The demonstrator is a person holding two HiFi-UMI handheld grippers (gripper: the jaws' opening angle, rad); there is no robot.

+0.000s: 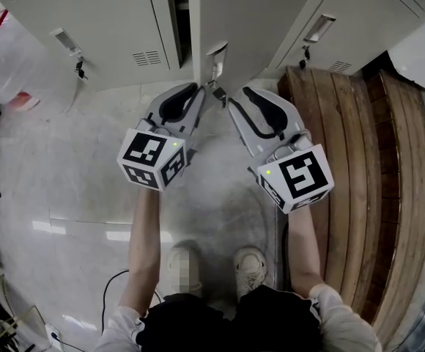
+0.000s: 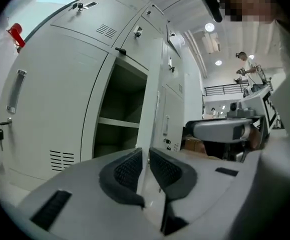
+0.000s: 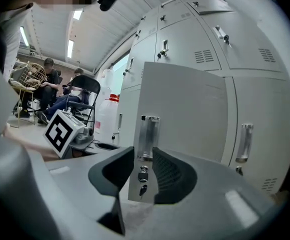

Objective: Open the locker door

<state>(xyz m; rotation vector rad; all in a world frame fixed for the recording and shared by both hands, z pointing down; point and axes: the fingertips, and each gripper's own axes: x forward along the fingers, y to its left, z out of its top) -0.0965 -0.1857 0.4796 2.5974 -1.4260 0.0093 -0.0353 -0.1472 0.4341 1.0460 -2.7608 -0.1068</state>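
Note:
The grey locker door [image 1: 234, 13] stands partly open, showing a dark gap [image 1: 181, 13] beside it. My left gripper [image 1: 200, 92] reaches its free edge. In the left gripper view the door edge [image 2: 152, 109] runs down between the two pads, and the left gripper [image 2: 147, 166] is closed on it. My right gripper [image 1: 229, 97] is at the metal handle [image 1: 217, 50]. In the right gripper view the handle [image 3: 147, 134] and its lock sit between the pads of the right gripper [image 3: 143, 171], with a key [image 3: 141, 189] hanging below.
A wooden bench [image 1: 359, 160] stands close on the right. Closed lockers with handles flank the open one [image 1: 66, 41] [image 1: 319, 28]. Inside the open locker is a shelf [image 2: 117, 124]. A cable [image 1: 113, 284] lies on the floor at lower left. People sit far off [image 3: 50, 84].

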